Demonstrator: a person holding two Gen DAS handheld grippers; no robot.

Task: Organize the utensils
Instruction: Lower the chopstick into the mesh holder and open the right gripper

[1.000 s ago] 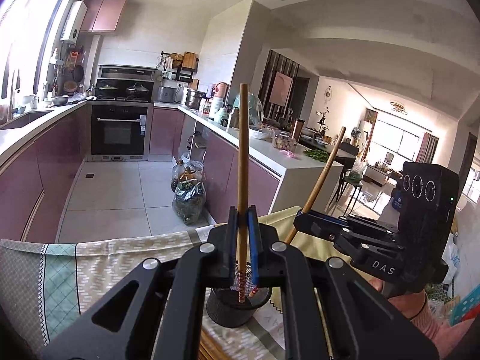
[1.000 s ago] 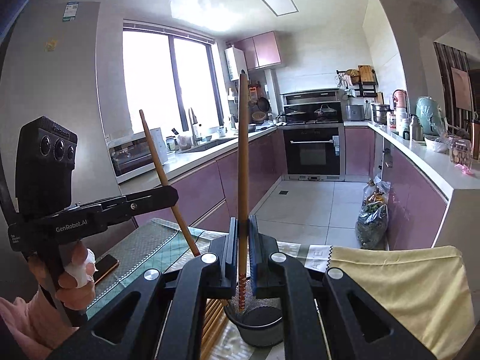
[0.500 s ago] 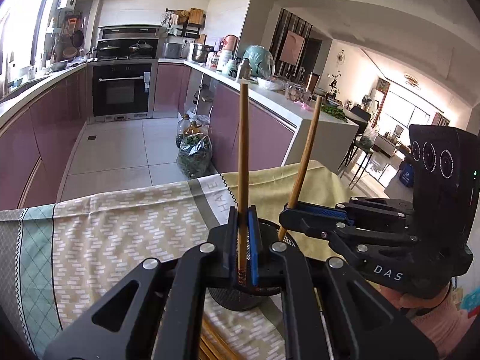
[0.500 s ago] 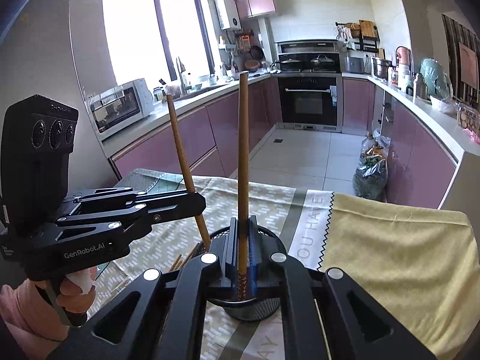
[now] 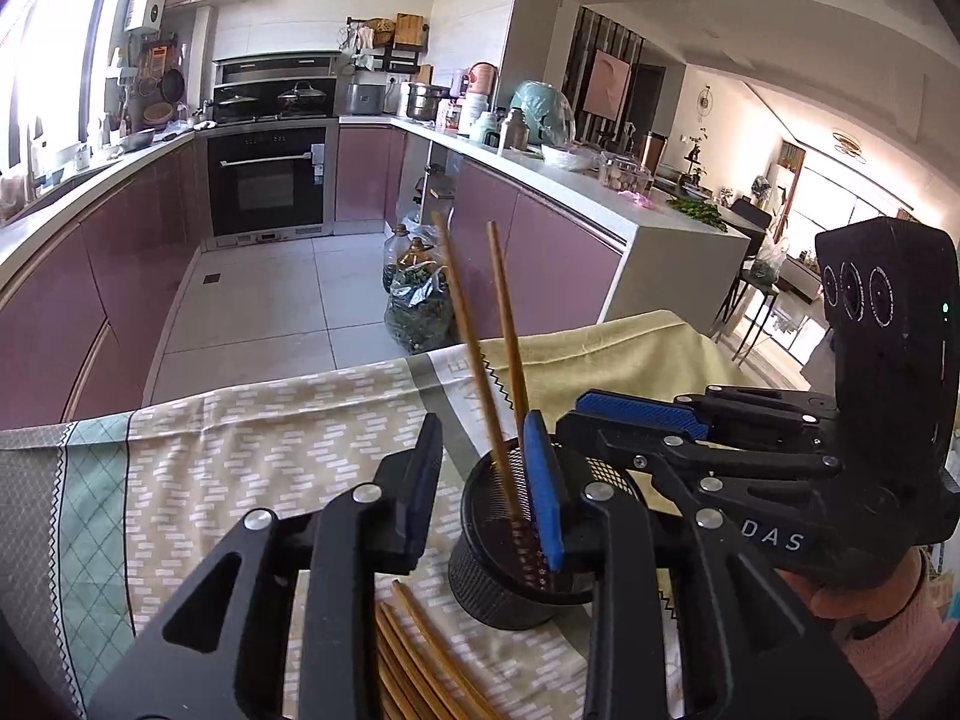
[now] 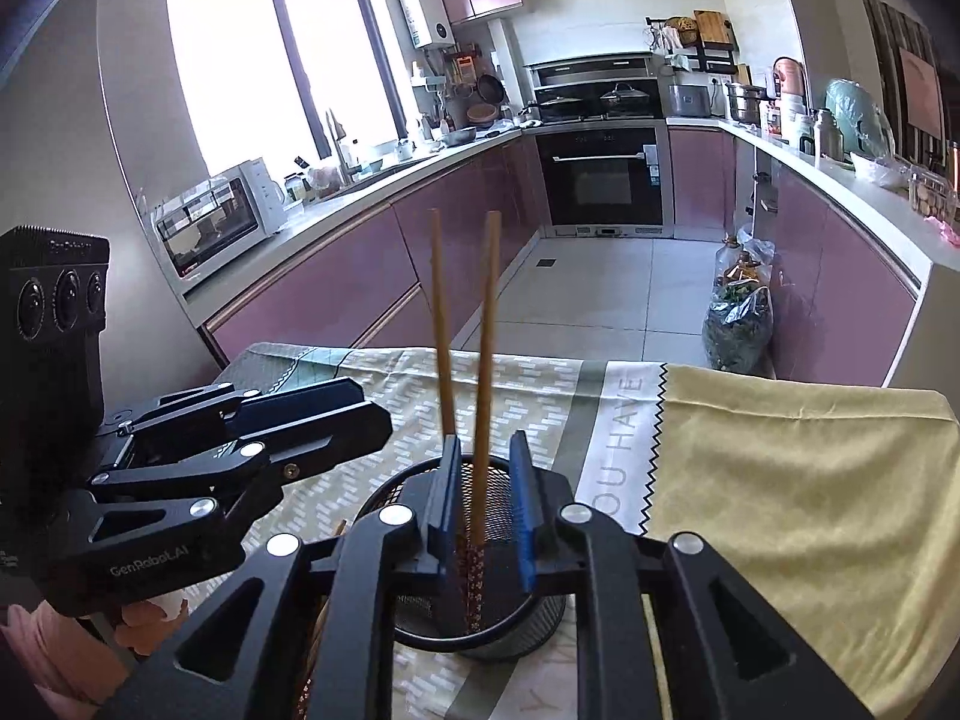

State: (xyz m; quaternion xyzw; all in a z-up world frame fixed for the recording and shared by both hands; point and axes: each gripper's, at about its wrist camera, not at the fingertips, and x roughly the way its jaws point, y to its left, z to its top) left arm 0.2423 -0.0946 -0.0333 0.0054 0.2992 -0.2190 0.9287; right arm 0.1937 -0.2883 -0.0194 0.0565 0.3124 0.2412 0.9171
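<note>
A black mesh cup (image 5: pixel 510 594) (image 6: pixel 528 624) stands on the patterned tablecloth (image 5: pixel 240 450). Two wooden chopsticks (image 5: pixel 480 360) (image 6: pixel 486 330) stand in it, leaning slightly. My left gripper (image 5: pixel 482 420) straddles the cup's near side with its jaws opening. Both sticks rise between its blue pads, and neither is pinched. My right gripper (image 6: pixel 485 441) is also over the cup, jaws opening. One stick stands free in its gap and the other passes behind its left finger. Each gripper shows in the other's view: the right gripper (image 5: pixel 591 420) and the left gripper (image 6: pixel 366 411).
Several loose chopsticks (image 5: pixel 420 642) lie on the cloth just in front of the cup. A yellow cloth (image 6: pixel 780 480) covers the table's right part. Beyond the far table edge are the kitchen floor, purple cabinets and a bag of greens (image 5: pixel 417 312).
Both grippers came down over the cup, each shut on one chopstick. Now both have opened and let go, and the two sticks have dropped into the cup.
</note>
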